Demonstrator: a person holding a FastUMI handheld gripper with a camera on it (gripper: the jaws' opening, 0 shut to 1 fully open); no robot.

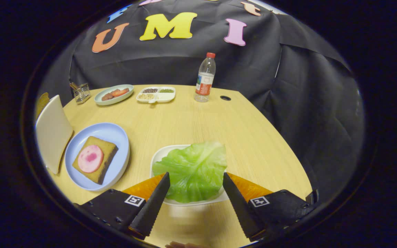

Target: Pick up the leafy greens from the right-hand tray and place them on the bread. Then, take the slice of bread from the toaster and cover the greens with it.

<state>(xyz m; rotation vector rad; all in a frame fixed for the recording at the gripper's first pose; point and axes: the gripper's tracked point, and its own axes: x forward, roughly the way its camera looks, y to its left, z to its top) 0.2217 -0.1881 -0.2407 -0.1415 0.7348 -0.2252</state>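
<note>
Here, items run from largest to smallest.

Worktop [191, 117]: light wood grain, rounded far edge, carries every item listed below.
Toaster [52, 132]: white body at the left edge of the worktop, just beside the blue plate; its top is cut off, so the slice inside cannot be made out.
Blue plate [115, 136]: round, pale blue, left of the white tray and apart from it.
White tray [159, 156]: shallow, light rim, just ahead of the jaws; its near rim lies between the two fingertips.
Leafy greens [193, 170]: one broad pale-green leaf lying in the white tray, covering most of it and overhanging the far right rim.
Gripper [195, 179]: jaws spread wide, holding nothing; the black serrated fingers flank the near part of the leaf, one on each side, and contact with it cannot be told.
Bread [107, 151]: brown square slice lying flat on the blue plate.
Meat slice [90, 158]: round, pink, resting on top of the bread.
Bottle [205, 78]: clear plastic, red cap, upright near the far edge of the worktop.
Divided dish [156, 94]: white, compartments with small grains, left of the bottle.
Green plate [113, 94]: holds reddish pieces, just left of the divided dish.
</note>
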